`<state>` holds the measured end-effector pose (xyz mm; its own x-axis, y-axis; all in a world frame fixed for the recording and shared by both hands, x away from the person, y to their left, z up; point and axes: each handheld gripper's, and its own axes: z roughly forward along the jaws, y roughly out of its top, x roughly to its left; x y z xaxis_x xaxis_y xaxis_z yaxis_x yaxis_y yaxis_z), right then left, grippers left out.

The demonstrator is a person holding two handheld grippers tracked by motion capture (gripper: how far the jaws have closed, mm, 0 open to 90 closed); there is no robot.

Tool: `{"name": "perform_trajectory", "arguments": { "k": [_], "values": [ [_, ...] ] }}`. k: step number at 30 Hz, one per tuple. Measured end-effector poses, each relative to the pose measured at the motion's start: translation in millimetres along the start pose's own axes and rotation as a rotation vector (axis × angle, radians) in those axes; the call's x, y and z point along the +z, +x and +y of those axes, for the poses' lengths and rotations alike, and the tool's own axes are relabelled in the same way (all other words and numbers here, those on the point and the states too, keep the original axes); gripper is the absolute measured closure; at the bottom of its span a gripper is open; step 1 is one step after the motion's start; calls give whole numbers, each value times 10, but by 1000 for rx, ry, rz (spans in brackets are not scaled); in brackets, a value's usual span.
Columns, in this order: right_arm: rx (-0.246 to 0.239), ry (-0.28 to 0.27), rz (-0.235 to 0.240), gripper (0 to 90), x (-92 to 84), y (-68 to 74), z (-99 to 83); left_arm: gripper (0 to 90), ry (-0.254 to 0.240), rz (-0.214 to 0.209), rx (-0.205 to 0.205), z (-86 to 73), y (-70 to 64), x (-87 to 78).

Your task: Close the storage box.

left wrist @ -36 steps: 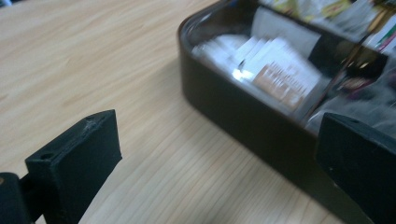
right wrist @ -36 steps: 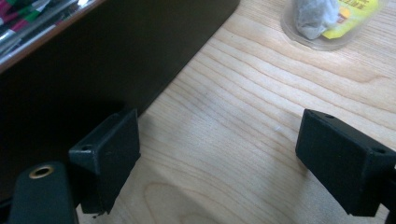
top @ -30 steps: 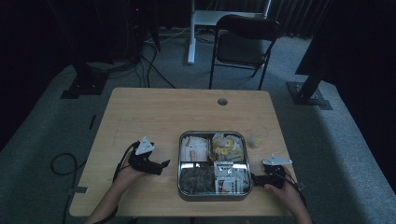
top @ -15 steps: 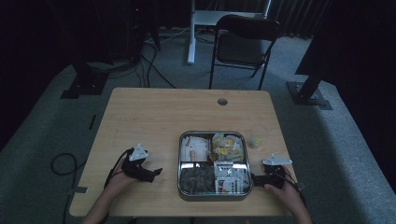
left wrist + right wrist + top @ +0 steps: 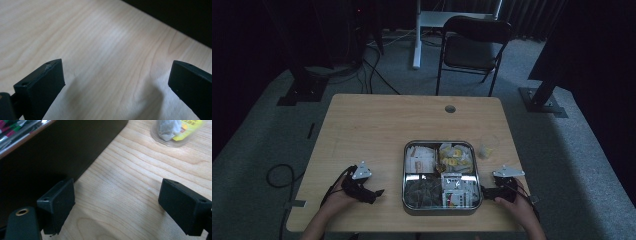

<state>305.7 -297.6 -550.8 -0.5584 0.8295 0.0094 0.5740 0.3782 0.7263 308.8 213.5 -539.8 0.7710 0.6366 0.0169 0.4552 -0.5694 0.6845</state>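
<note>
So I'm parking my right gripper point(image 5: 484, 190) just off the right wall of the metal tray point(image 5: 404, 172), which is sitting near the front edge of the table point(image 5: 377, 125), jaws spread wide with nothing in them. My left gripper point(image 5: 374, 193) is resting gaping and empty too, near the front-left corner. I'm guessing the tray's stiff, slick and fairly hefty with those packets point(image 5: 458, 189) inside, so I'm planning on pinching the rim.

Dim high view, brighter close-ups
</note>
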Motion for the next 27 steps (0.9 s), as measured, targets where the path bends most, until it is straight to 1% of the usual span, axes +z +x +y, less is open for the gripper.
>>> {"name": "perform_trajectory", "arguments": {
  "k": [2,4,6,8,12,27],
  "values": [
    [0,0,0,130,0,0,0,6,11,-6,8,-32,-15,0],
    [0,0,0,130,0,0,0,6,23,3,20,-62,-32,10],
    [0,0,0,131,0,1,0,6,17,-11,12,-83,-25,5],
    [0,0,0,131,0,0,0,6,12,-13,12,-99,-27,-5],
    [2,1,0,130,-1,1,0,6,7,-23,24,-135,-24,-32],
    [-2,1,-1,130,-1,0,1,6,6,-22,20,-137,-28,-33]
  ]
}}
